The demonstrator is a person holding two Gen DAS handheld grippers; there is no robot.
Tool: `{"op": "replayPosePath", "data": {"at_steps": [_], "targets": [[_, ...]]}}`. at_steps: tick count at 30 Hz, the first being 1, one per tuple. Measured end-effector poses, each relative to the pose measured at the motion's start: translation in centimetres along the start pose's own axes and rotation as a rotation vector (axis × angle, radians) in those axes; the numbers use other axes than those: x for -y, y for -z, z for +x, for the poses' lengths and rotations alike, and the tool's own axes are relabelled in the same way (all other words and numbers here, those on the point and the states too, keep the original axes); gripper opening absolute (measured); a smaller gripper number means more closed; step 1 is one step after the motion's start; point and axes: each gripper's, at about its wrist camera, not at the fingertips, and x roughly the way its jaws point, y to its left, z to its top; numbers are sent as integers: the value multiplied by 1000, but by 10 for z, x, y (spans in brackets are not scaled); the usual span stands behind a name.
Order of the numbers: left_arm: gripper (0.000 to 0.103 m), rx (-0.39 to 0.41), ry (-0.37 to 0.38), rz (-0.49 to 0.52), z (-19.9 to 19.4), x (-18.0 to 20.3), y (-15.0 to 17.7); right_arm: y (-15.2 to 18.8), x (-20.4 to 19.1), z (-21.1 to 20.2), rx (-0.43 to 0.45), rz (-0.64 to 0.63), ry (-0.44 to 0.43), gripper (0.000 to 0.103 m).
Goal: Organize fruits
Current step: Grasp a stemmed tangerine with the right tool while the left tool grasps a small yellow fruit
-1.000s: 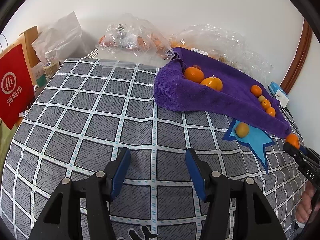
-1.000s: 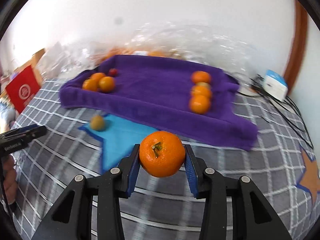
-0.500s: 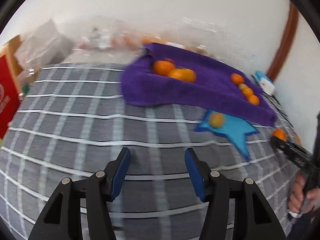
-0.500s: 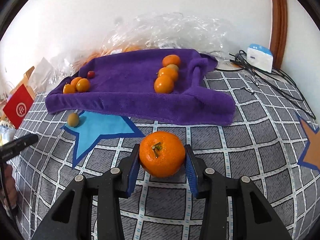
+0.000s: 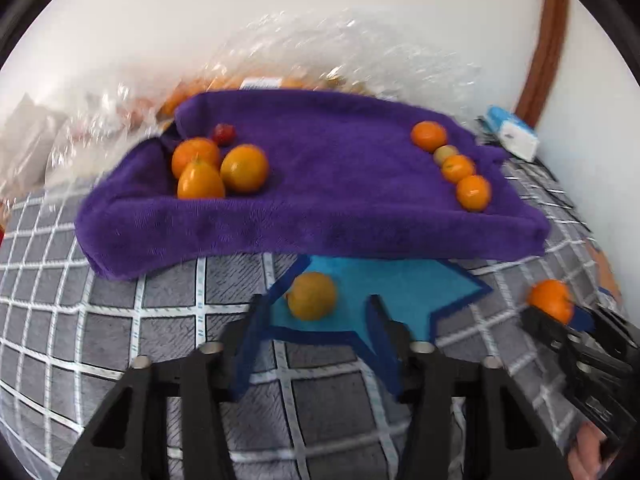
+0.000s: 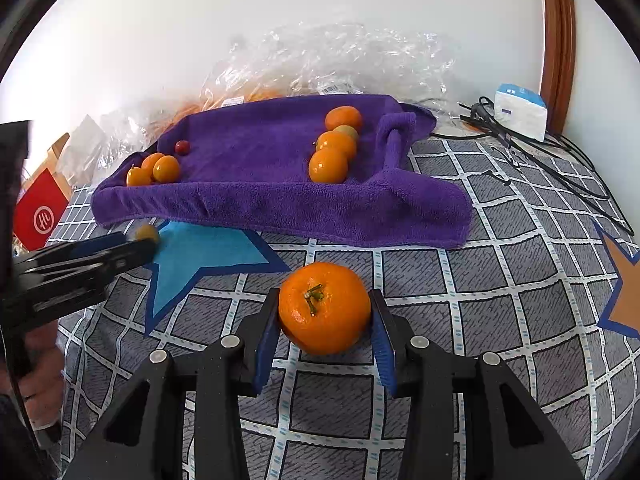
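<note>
On the far left a red bag (image 6: 38, 210) stands by the table (image 6: 500, 280) edge, with clear plastic bags (image 6: 320, 64) heaped along the wall behind. A purple towel (image 6: 260, 200) lies bunched across the grey checked cloth and carries two groups of fruit. The left group (image 5: 218, 168) has three orange fruits pressed together and one small red fruit (image 5: 223, 133) just behind them. The right group (image 5: 452, 164) is a row of four: three orange and one duller, greenish one second from the back. In front of the towel, on a blue star (image 6: 200, 256) printed on the cloth, one small yellowish fruit (image 5: 312, 295) lies alone. The left gripper (image 5: 314, 324) points down at it; its jaws have just been closing, yet they stand apart on either side of the fruit without pressing on it, and the view is blurred. In the right wrist view this gripper's dark fingers partly cover that fruit. Further right, the right gripper (image 6: 324, 332) holds a large orange (image 6: 324, 306), stem facing the camera, clamped between its blue pads above the table, in front of the towel's near edge. An orange star (image 6: 624, 292) shows at the right edge of the cloth. At the back right, a white and blue box (image 6: 520, 110) sits by the wall with black cables (image 6: 540, 152) trailing across the table.
</note>
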Motion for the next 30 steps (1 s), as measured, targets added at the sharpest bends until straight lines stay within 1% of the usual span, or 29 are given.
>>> {"op": "replayPosePath", "data": {"at_steps": [1,2,3,4,7,10,12,17,20,23,27,30], "targets": [[25,11,-14,-4,-2,0,0,0,0,0,-1,-1,-1,42],[25,31,20,-14,-6,-4,1,0,0,0,-2,-2,-4,42],[25,51,76,-34,-10,-9,2,0,0,1,-2,-2,-6,42],[25,76,103,-64,-14,-15,4,0,0,1,-3,-2,-11,42],[25,129,114,-120,-24,-26,7,0,-2,1,-5,-7,-7,42],[25,163,117,-138,-30,-29,7,0,-3,1,-3,-9,-2,42],[25,170,109,-136,-32,-29,8,0,-2,1,-4,-5,0,42],[25,183,99,-170,-35,-34,8,0,0,-1,7,5,-15,42],[25,187,139,-191,-36,-37,5,0,-1,-2,12,1,-12,42],[25,211,136,-194,-40,-39,6,0,-1,-3,18,2,-16,42],[25,218,184,-216,-44,-44,5,0,0,-5,25,9,-43,42],[25,239,196,-212,-48,-44,5,0,-3,-6,32,-2,-44,42]]}}
